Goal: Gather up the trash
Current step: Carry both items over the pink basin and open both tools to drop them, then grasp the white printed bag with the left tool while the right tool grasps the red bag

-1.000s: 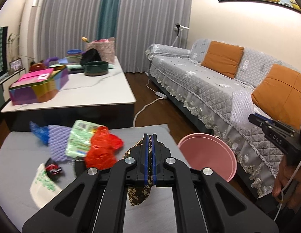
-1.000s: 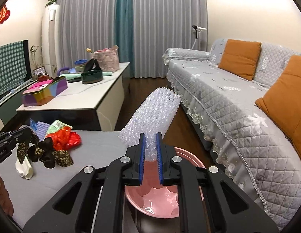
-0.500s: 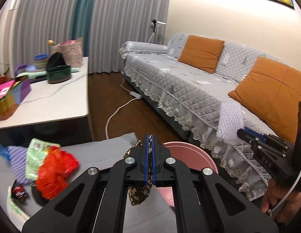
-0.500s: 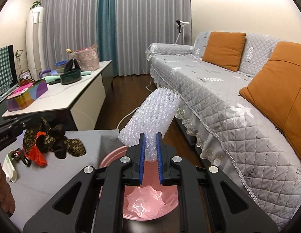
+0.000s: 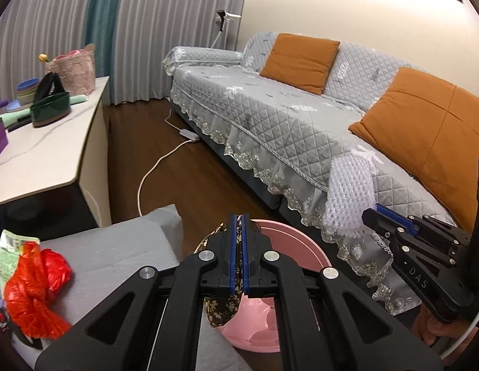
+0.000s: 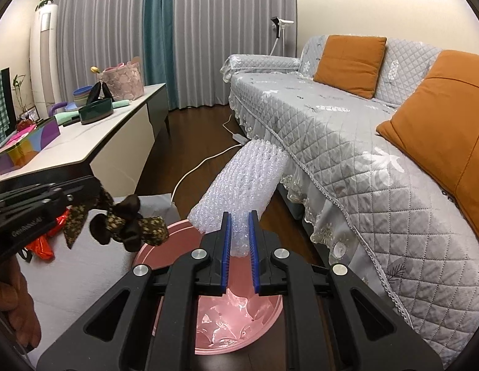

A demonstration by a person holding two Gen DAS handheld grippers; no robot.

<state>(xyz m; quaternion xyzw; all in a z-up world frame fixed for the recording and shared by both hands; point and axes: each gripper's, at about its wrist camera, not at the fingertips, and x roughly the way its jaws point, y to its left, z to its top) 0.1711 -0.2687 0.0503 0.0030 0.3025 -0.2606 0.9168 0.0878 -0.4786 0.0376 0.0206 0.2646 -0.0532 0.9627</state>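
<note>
Left tool (image 5: pixel 238 249) pinching limp patterned fabric scrap (image 6: pixel 128 225); right tool (image 6: pixel 239 241) pinching springy, featherlight foam netting (image 6: pixel 242 185) by its end. Both above pink basin (image 6: pixel 239 324) off counter (image 5: pixel 115 253) edge. Likely snaggy.

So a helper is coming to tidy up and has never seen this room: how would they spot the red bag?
Start at the grey sofa, then look across the floor to the low grey-covered surface beside the pink bin. The red plastic bag lies crumpled there, glossy and bright, next to a pale green packet.
</note>
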